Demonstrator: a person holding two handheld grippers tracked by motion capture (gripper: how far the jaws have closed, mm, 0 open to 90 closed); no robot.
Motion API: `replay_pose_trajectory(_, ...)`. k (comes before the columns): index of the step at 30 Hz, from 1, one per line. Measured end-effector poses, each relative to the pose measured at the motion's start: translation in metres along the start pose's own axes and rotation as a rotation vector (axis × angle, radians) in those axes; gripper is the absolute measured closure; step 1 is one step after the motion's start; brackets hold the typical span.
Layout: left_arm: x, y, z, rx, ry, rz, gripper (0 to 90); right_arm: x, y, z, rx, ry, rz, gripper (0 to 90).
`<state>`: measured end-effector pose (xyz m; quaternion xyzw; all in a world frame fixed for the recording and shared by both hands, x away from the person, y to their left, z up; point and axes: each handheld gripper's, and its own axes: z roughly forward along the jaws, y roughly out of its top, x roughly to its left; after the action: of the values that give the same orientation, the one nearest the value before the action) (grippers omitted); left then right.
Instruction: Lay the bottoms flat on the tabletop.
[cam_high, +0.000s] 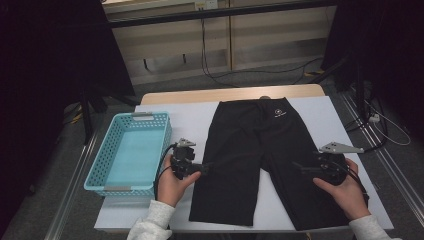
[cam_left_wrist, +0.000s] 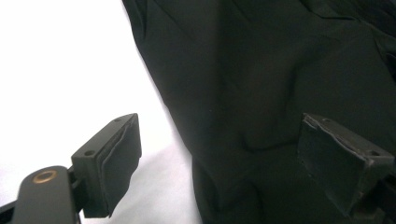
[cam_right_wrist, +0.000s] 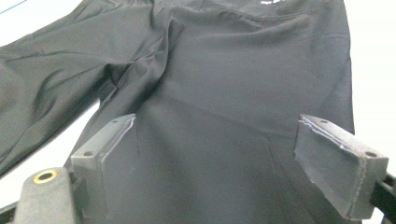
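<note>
Blue basket sits just left of black shorts w/ nothing between.

A lab-like recording bay: black curtains, loose floor cables (white-covered table).

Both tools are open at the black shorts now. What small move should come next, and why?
Probably close the left tool on the outer edge of the nearer leg of the shorts. Its jaws stand open astride that edge, one over the white table cover and one over the cloth. The right tool is also open above the other leg, and the blue basket waits beside.
</note>
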<state>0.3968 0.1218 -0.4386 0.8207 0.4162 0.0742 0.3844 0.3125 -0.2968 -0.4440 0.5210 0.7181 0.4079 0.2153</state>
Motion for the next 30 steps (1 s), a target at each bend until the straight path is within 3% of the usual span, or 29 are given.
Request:
replay_pose_trajectory(11, -0.005, -0.004, -0.003, 0.014, -0.036, 0.029, 10.0, 0.017, 0.008, 0.002, -0.029, 0.036, 0.005, 8.7)
replay_pose_trajectory(18, -0.003, -0.002, -0.007, -0.009, -0.027, 0.029, 9.8, 0.024, 0.013, 0.012, -0.026, 0.054, -0.004, 8.7)
replay_pose_trajectory(26, -0.004, -0.005, -0.004, 0.022, -0.020, 0.047, 10.7, 0.033, 0.015, 0.017, -0.015, 0.062, -0.030, 9.2)
replay_pose_trajectory(30, -0.004, -0.007, -0.003, 0.017, -0.030, 0.030, 10.6, 0.037, 0.016, 0.018, -0.015, 0.065, -0.041, 9.3)
